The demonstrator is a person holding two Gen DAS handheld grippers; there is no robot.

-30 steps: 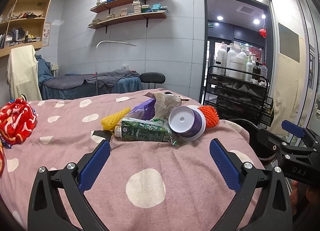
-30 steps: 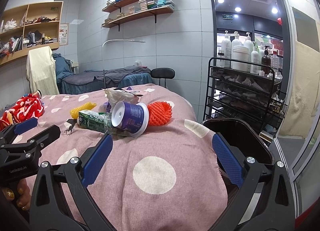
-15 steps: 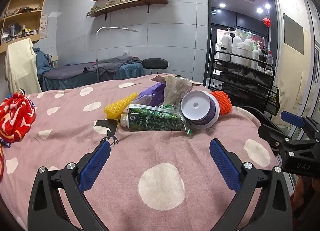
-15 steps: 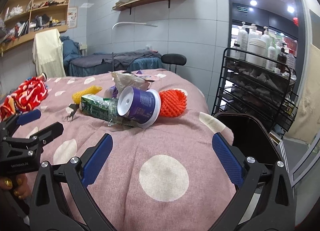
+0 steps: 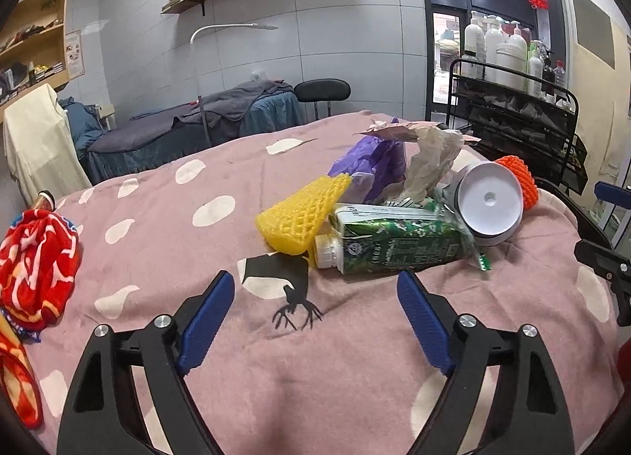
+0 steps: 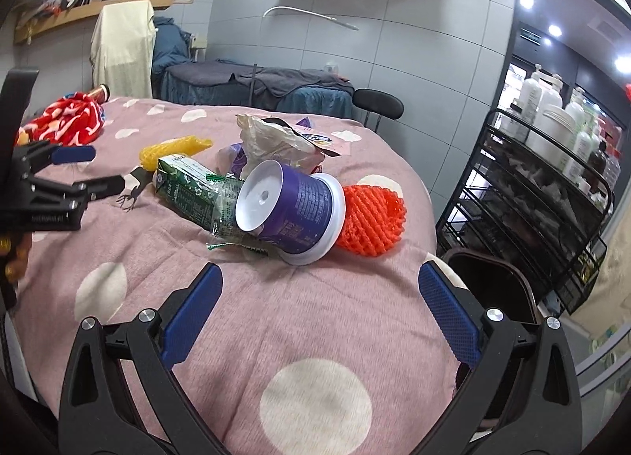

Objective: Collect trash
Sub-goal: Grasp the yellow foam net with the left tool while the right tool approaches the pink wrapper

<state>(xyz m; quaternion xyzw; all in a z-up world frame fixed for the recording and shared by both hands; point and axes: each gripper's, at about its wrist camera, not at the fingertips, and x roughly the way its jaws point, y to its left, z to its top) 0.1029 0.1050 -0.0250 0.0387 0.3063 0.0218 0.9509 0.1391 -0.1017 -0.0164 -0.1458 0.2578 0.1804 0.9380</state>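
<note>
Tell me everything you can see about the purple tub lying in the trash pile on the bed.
The purple tub is a round container, plastic by its look, with purple printed sides, a white base and a flared white rim. It lies on its side on the pink spotted blanket, base towards the camera. The orange foam net sits against its rim, the green carton and a crinkled clear wrapper against its base. Neither hand-held gripper touches it.
</note>
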